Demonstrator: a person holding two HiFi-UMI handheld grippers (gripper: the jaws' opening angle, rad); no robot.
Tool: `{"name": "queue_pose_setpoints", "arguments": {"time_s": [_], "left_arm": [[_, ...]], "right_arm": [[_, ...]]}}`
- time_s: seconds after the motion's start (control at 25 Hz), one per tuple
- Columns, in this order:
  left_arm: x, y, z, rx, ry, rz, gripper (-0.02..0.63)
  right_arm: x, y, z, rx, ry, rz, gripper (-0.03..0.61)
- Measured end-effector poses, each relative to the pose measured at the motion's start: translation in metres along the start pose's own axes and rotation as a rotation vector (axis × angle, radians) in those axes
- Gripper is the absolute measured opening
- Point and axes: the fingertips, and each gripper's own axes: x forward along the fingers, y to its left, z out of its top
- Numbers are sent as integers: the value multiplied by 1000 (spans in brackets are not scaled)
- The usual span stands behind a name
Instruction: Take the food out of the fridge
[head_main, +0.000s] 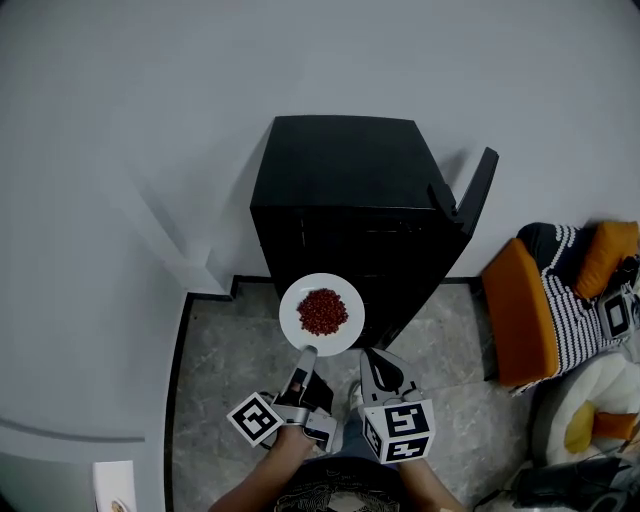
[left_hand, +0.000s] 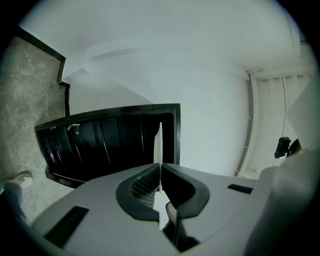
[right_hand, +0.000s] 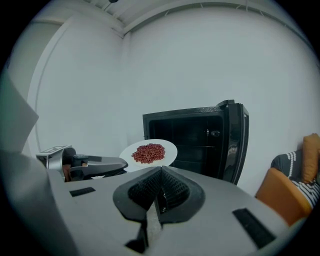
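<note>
**Plate of beans held by its rim, just outside the fridge**

The left gripper (left_hand: 160, 176) has its jaws pinched tight on the near rim of the round white plate (head_main: 299, 298). The right gripper (right_hand: 161, 194) is closed on nothing, just beside it. The heap of small red beans (head_main: 322, 311) sits mid-plate, in front of the open black mini fridge (head_main: 345, 170). A one-sided rim grip probably tips easily, so hold the plate level, move slowly and clear the fridge door (head_main: 478, 192).

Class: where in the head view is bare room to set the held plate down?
The white round plate of red beans could fit the black fridge's bare top, between white wall and open door, or the grey stone floor left of it. Crowded: right, by orange and striped cushions.
</note>
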Motion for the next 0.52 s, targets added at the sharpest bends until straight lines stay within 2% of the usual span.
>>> {"name": "queue_pose_setpoints", "arguments": {"time_s": [0.52], "left_arm": [[-10,3,-7,3,21,4,18]], "right_arm": [[-5,6,-8,16,-5,-6,21]]}}
